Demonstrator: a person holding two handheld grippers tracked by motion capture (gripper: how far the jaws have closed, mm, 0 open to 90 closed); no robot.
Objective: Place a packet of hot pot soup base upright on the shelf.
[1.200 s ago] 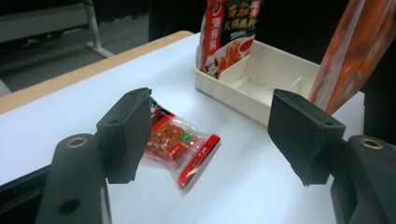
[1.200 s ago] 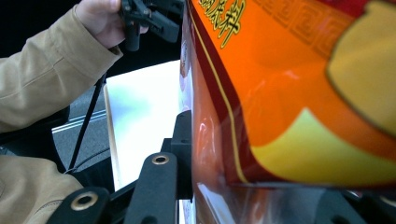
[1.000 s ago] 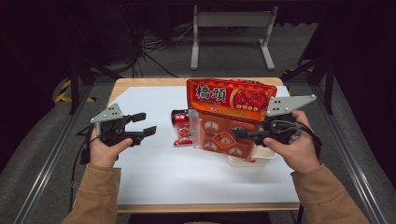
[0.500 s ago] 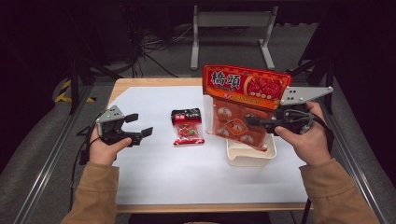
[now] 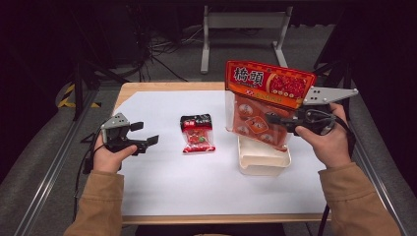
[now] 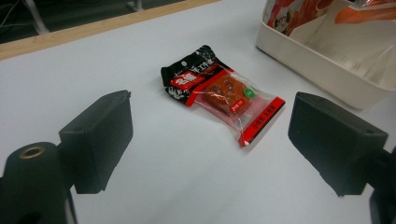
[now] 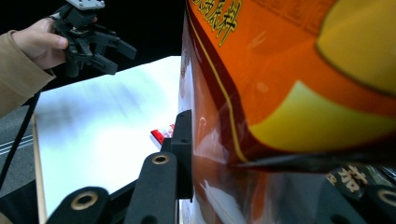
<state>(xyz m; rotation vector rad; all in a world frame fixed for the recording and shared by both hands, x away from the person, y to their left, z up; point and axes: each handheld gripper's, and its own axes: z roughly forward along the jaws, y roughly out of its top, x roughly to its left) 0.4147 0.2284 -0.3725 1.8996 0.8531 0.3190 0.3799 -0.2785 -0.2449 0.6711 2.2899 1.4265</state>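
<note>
With the right gripper [image 5: 275, 119] clenched on the large red-and-orange printed bag [image 5: 263, 101] held upright over the cream plastic tub [image 5: 263, 160], it was best lowered squarely, while the left gripper [image 5: 146, 133], fingers just spread and empty, faced the small red-and-black sachet [image 6: 219, 91] on the white bench [image 5: 196, 182].

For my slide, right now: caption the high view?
Right gripper holds a big orange bag above a tub; left gripper open.

Sleeves: you wear tan-brown long sleeves with ribbed cuffs.
Left gripper [image 5: 145, 133]: black body, blocky black jaws, grey three-cornered plate on top, brass-ringed holes.
Right gripper [image 5: 273, 119]: same black build, grey plate.
Cables: black, trailing from each.
</note>
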